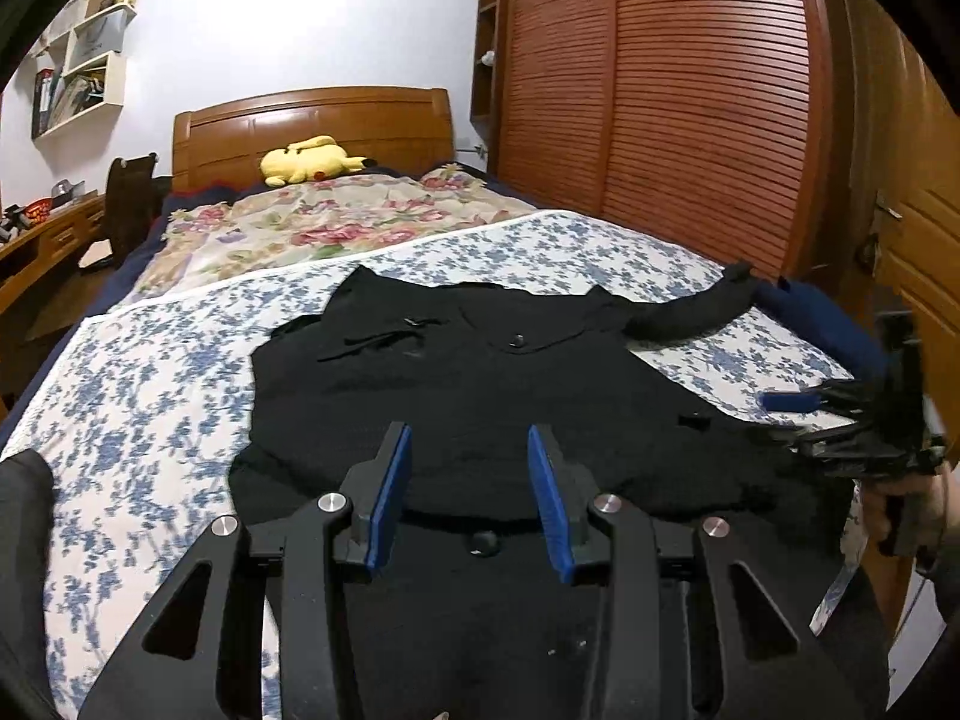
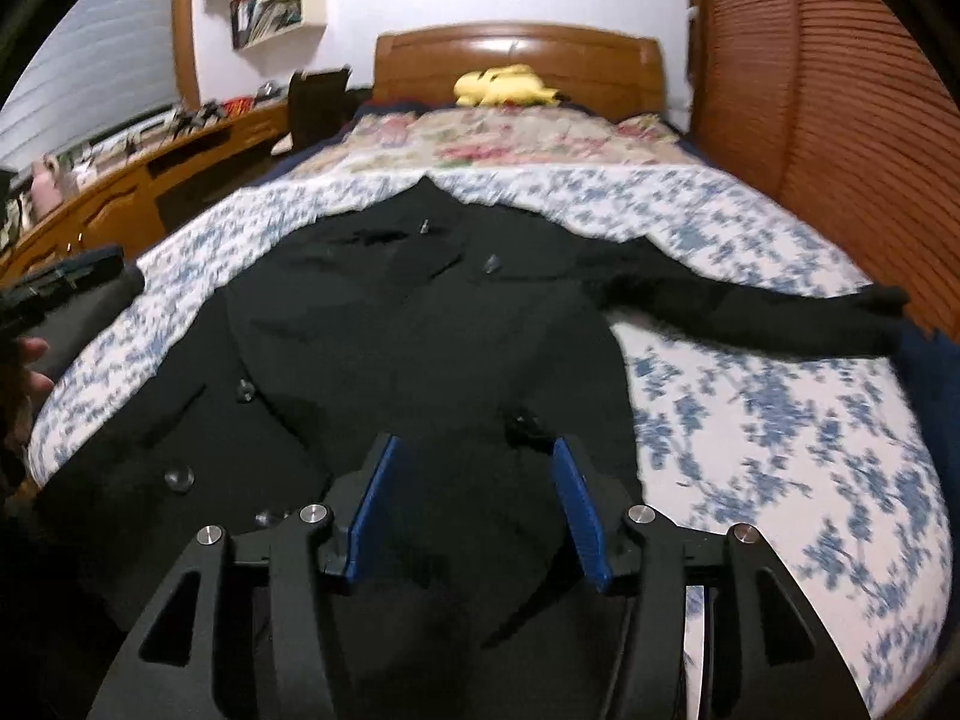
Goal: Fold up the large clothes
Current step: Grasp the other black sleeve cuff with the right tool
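Black coat is lying flat on the bed; we are seeing bare sheet either side. Left claw and right claw are hovering open, empty, over its hem.

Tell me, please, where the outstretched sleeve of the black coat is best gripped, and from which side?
Probably at the cuff of the outstretched sleeve. It lies flat and straight toward the wardrobe side, away from the black coat body, so the right tongs, open now, could come from the bed's right edge and pinch its free end.
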Motion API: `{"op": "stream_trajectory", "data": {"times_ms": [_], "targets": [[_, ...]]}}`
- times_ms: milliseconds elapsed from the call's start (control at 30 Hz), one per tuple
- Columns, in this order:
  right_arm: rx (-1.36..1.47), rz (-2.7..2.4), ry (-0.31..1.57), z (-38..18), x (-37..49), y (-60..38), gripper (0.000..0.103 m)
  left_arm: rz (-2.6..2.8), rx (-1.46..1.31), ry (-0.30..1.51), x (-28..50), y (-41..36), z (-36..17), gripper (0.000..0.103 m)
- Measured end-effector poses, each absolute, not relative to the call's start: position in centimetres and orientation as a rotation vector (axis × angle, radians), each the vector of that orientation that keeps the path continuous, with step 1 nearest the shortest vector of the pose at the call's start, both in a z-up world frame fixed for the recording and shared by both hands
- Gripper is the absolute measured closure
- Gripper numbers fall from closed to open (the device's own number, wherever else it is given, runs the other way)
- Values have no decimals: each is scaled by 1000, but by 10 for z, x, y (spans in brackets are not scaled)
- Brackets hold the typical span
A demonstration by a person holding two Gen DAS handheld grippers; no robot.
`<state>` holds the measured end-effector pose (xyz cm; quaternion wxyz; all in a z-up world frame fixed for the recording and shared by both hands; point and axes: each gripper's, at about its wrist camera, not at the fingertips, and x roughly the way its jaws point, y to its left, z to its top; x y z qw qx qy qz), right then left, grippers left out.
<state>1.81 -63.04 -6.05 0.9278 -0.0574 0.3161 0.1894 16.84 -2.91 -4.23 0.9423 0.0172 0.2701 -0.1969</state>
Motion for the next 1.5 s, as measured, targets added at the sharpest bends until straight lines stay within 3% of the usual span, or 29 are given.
{"op": "stream_trajectory", "data": {"times_ms": [233, 467, 800, 1500], "targets": [[-167, 398, 845, -115, 74, -623, 49, -427, 72, 571, 172, -58, -50, 62], [-178, 404, 831, -112, 69, -625, 49, -419, 102, 591, 174, -76, -60, 62], [-160, 380, 682, -65, 57, -677, 45, -411, 104, 602, 177, -89, -68, 62], [118, -14, 718, -79, 236, -831, 44, -412, 101, 619, 195, -99, -74, 62]]}}
